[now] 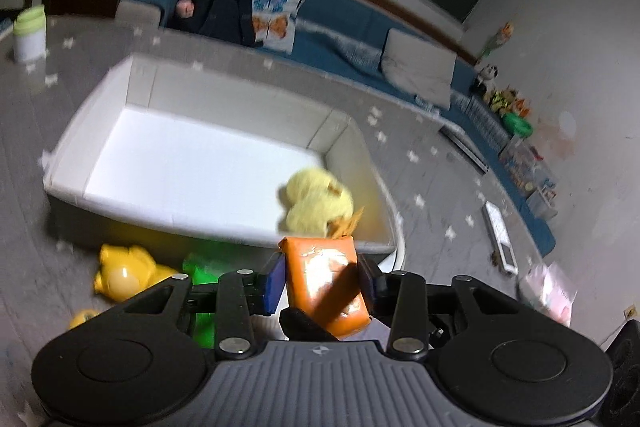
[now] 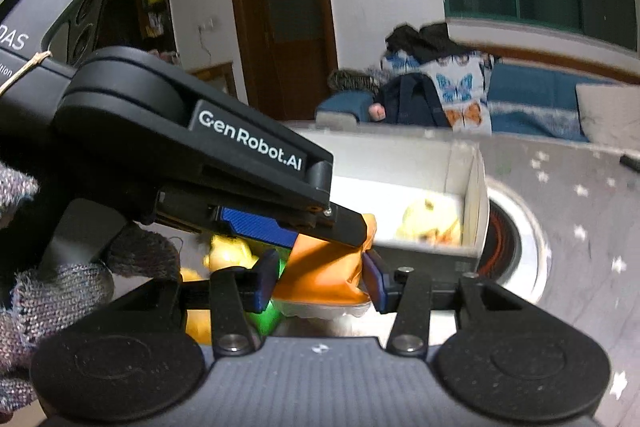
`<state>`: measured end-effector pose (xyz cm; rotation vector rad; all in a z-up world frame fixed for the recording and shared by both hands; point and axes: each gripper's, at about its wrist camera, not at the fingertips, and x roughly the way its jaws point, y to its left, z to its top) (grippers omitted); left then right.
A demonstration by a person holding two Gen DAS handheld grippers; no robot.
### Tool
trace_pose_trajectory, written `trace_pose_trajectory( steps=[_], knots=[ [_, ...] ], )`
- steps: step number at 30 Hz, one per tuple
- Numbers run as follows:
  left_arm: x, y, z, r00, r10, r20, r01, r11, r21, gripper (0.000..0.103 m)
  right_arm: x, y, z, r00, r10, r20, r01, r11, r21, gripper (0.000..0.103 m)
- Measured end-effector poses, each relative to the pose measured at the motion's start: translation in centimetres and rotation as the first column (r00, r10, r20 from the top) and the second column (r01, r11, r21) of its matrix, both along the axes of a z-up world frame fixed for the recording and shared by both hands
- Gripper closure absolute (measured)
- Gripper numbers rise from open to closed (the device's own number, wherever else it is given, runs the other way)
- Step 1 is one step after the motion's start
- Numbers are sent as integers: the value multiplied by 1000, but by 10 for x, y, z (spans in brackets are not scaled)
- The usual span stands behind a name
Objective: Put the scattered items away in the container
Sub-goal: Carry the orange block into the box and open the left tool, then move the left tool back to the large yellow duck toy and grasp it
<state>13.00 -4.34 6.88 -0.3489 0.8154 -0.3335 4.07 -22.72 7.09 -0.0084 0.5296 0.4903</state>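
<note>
My left gripper (image 1: 320, 287) and right gripper (image 2: 320, 279) both pinch the same shiny orange plastic snack packet (image 1: 326, 281), held just short of the white rectangular cardboard box (image 1: 100, 131). The fluffy yellow plush chick (image 1: 316, 205) already lies inside. Left pad contact looks loose, though blur hides it; uneven release could drop the packet beside the yellow plastic duck (image 1: 124, 273).

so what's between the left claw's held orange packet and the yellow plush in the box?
Only the white box's near wall. Left wrist view: orange packet in left claw, then wall, then yellow plush.

Orange packet (image 1: 326, 283) above white box (image 1: 224, 227)
</note>
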Motion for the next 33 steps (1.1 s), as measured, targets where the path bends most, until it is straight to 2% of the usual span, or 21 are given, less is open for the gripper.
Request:
trace_pose_trajectory(
  steps=[8,17,26,33],
  knots=[
    [43,5,16,999,34,40,-34,999,-2,64,45,16,15,999,-11,42,12,1000,-15,59],
    [84,11,-4,999,53,-10,-53,998,-22,64,97,23,-1,999,-46,-27,46,999,9,62],
    [86,17,-22,997,57,-54,-59,998,-38,64,111,21,-24,994,-52,-94,53,999,9,62],
    [70,18,-18,999,48,-24,-48,999,-25,64,98,19,-21,996,-49,-75,49,999,-7,61]
  ],
)
